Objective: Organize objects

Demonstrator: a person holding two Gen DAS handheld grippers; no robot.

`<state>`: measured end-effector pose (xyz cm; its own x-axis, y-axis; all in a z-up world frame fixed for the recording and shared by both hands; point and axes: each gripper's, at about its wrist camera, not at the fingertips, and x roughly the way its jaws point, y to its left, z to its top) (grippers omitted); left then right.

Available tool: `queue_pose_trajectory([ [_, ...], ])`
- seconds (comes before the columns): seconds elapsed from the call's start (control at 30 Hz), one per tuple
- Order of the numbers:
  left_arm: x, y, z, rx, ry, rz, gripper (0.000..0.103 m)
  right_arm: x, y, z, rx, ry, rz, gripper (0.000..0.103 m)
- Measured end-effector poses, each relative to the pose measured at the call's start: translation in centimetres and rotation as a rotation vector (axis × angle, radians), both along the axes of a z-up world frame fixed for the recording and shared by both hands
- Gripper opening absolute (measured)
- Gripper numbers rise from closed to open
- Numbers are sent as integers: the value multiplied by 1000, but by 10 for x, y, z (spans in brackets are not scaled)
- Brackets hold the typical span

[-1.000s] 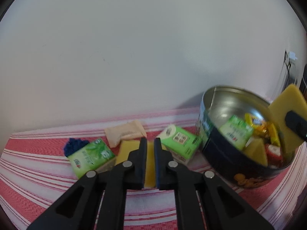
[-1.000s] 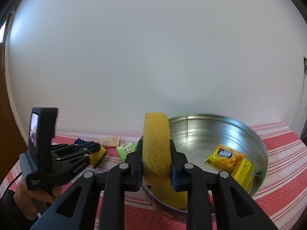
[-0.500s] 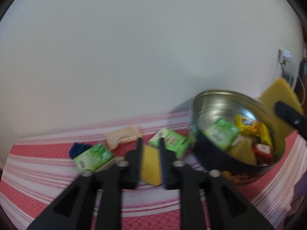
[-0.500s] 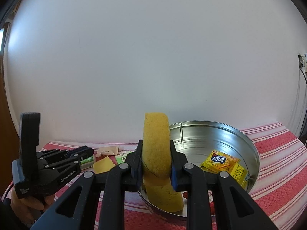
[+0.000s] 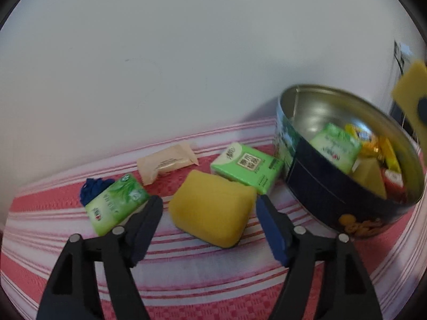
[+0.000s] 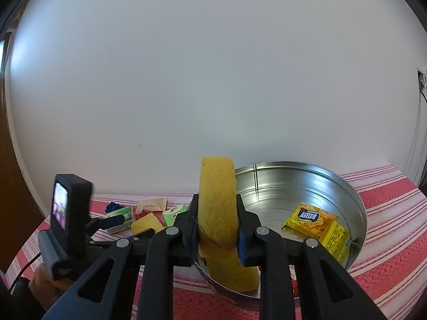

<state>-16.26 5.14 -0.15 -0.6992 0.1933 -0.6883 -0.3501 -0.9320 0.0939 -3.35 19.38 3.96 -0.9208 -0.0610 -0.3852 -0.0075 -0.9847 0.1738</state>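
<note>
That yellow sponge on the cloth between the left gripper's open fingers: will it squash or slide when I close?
The yellow sponge looks soft and porous, so it will probably compress. It lies flat on the woven tablecloth, so sliding or rolling seems unlikely. Probably light.

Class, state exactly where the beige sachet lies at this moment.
In the left wrist view, the beige sachet lies on the striped cloth near the wall, between the blue item and the green box.

Plain white wall [image 6: 213, 80] straight ahead of the tool, evenly lit, faintly brighter toward the upper left. Red-and-white striped cloth [image 5: 213, 280] spread over the counter beneath. Wall socket [image 6: 423, 84] with hanging cables far right. Brown wooden edge [image 6: 16, 186] at far left.
</note>
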Motion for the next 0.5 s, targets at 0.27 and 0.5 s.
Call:
queue_pose_trajectory([
  [0.27,-7,11,-12,-80,-15,4,61,-8,2,-6,6,-22,2,24],
  [0.5,10,15,-5,-114,40,-34,37,-9,3,-7,19,-22,-9,24],
])
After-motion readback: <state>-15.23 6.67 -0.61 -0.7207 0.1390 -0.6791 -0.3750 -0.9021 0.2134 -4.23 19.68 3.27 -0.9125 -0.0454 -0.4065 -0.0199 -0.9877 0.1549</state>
